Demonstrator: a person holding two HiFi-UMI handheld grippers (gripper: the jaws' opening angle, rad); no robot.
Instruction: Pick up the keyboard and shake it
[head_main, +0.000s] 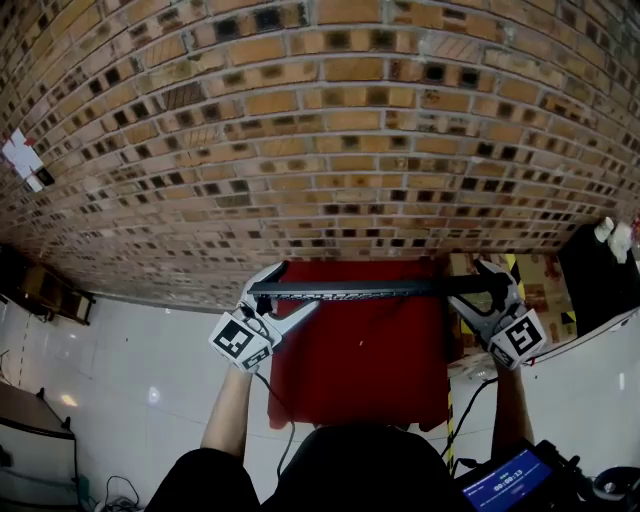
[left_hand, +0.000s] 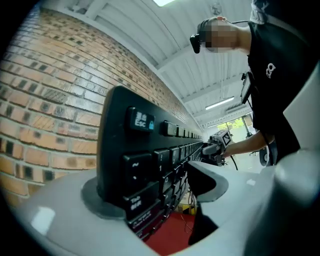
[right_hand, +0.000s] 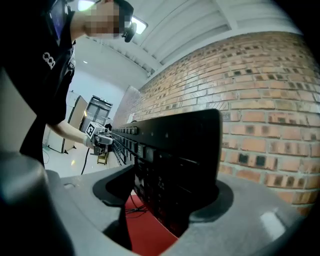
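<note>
Two grippers, one keyboard, up over the red surface: left gripper spread loose round one end, right gripper pinching the other. Only left gripper view catches the Esc key.

Bright, even lighting; strong fisheye bending at the edges.

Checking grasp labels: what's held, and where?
The keyboard, by its short ends: right gripper clamps one; the other sits between the left gripper's fingers, pressure unclear.

Left tongs parted, right tongs clamped, both held level ahead.
</note>
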